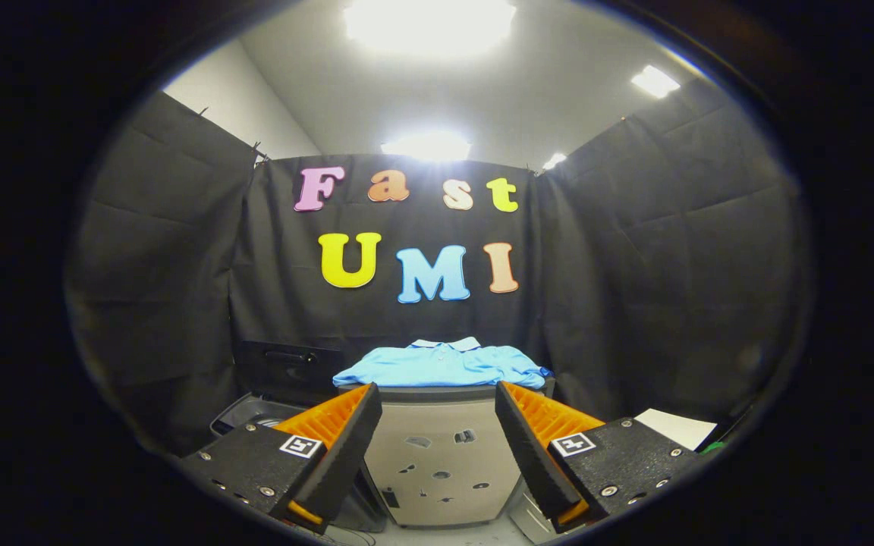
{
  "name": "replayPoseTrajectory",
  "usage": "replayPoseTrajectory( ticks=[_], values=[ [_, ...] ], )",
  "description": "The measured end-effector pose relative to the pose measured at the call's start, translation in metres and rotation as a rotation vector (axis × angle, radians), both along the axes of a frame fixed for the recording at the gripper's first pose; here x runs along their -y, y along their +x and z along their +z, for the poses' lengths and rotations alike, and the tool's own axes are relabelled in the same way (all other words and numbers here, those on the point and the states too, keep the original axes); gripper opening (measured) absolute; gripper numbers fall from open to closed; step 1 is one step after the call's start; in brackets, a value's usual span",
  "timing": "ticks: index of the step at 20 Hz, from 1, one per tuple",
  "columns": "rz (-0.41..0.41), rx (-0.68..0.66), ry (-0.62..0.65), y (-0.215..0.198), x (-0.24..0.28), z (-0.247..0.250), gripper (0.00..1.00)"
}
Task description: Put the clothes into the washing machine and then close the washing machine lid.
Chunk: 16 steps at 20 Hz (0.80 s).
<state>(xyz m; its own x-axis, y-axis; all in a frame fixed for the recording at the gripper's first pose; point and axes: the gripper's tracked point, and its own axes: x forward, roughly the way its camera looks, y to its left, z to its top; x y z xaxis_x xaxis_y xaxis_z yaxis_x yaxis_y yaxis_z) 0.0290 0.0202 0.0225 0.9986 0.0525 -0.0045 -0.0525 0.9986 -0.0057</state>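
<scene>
**Inspector:** Fingers (346, 432) nearest the lens, orange-ribbed inside, black outside. The gripper (437, 447) stands wide open and has hold of nothing.

**Clerk:** What lies between them?

**Inspector:** Beyond the tips, a pale grey cabinet (441, 462), its front marked with small dark spots. On top of it lies the blue polo shirt (444, 365), folded flat, collar toward the back wall, well ahead of the fingers.

**Clerk:** And the washing machine?

**Inspector:** A dark unit (285, 371) with a handle-like recess stands left of the cabinet, with a grey rim (243, 413) below it. I judge that to be the machine with its lid raised; I cannot confirm it.

**Clerk:** Advice for the step in hand?

**Inspector:** Advance level with the cabinet top, take the near edge of the shirt deep between the ribbed faces, and gather several layers so it does not unfold or trail.

**Clerk:** Any legible writing?

**Inspector:** None. Each finger mount carries a square black-and-white marker (301, 446), a pattern rather than text. A white sheet (676, 428) to the right appears blank.
</scene>
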Motion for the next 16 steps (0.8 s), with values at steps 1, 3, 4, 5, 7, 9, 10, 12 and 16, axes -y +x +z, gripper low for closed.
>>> replayPoseTrajectory(
  ticks=[1, 3, 4, 5, 7, 9, 10, 12, 16],
  values=[
    [-0.002, 0.007, -0.001, 0.007, 0.000, 0.004, 0.94],
    [-0.004, 0.015, -0.008, 0.023, 0.001, 0.009, 0.94],
    [0.000, 0.011, -0.008, 0.032, 0.001, 0.012, 0.94],
    [0.003, 0.011, -0.006, 0.041, 0.001, 0.015, 0.94],
    [0.004, 0.012, -0.007, 0.060, 0.004, 0.022, 0.94],
    [0.007, 0.014, -0.005, 0.075, 0.006, 0.028, 0.94],
    [0.008, 0.012, -0.004, 0.082, 0.006, 0.030, 0.94],
    [0.016, 0.003, -0.001, 0.098, 0.007, 0.032, 0.94],
    [0.035, -0.016, 0.000, 0.132, 0.004, 0.035, 0.94]
  ],
)
